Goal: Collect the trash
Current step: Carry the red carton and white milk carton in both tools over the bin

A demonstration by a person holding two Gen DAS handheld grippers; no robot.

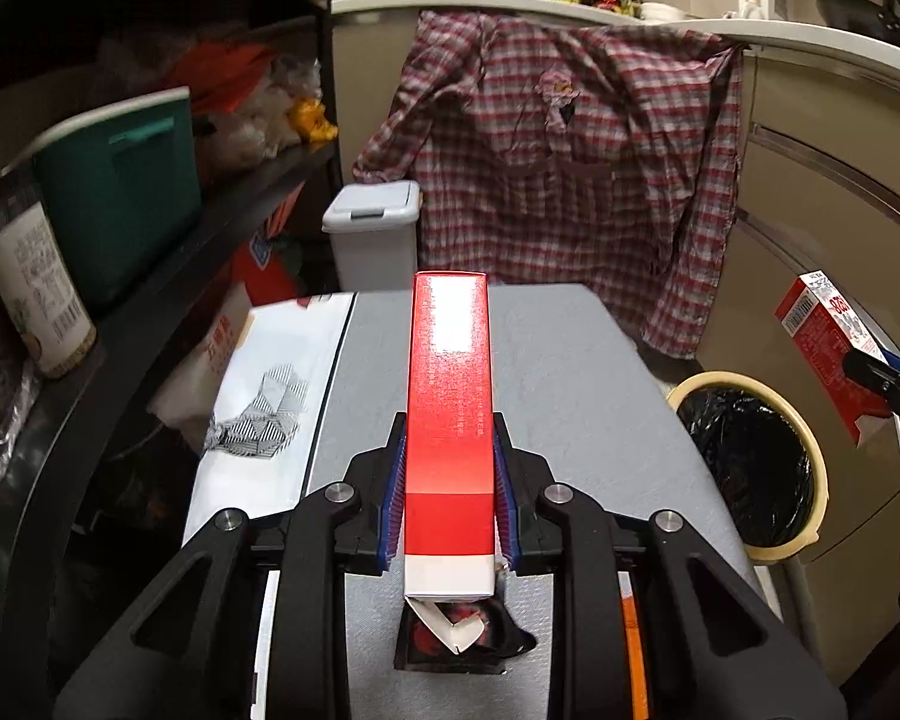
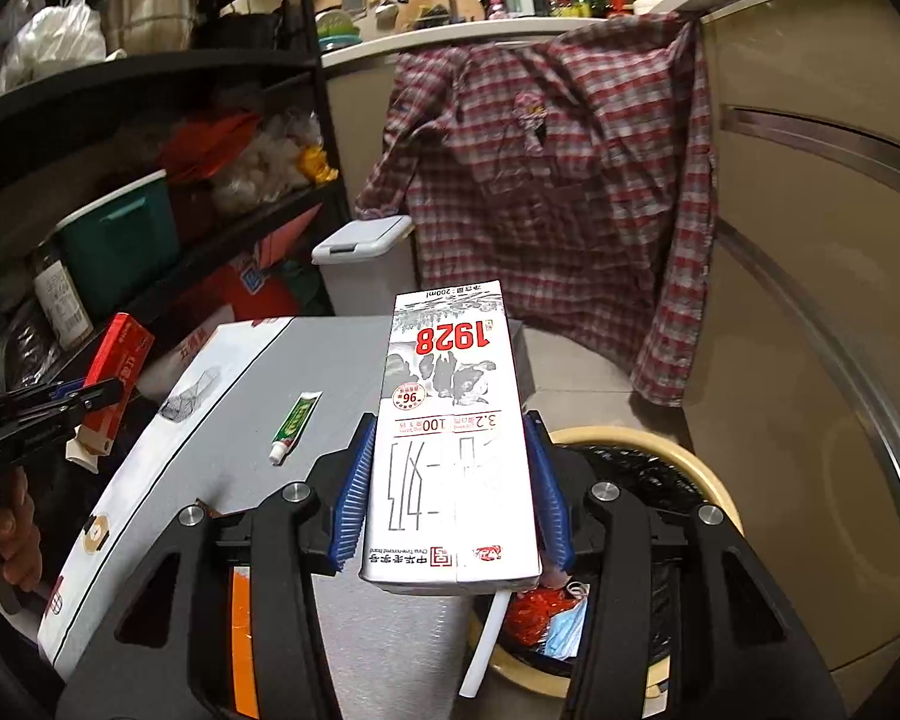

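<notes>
Left gripper (image 1: pixel 448 498) clamped on long red box (image 1: pixel 449 396), held above grey table (image 1: pixel 570 372). Right gripper (image 2: pixel 450 504) clamped on milk carton (image 2: pixel 453 432) near yellow-rimmed trash bin (image 2: pixel 699 468), black liner, trash inside. Toothpaste tube (image 2: pixel 294 420) on table. Plaid shirt (image 1: pixel 570 168) draped off counter; lidded grey bin (image 1: pixel 372 228) beyond.

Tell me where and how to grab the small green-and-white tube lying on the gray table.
Grip the green-and-white tube across its flat middle, coming straight down from above. It lies flat on the gray table, white cap toward the camera, with bare surface on both long sides for the fingers. The body looks thin, so pinching the cap would likely be less secure. Both grippers are full now: one must drop its carton first.
</notes>
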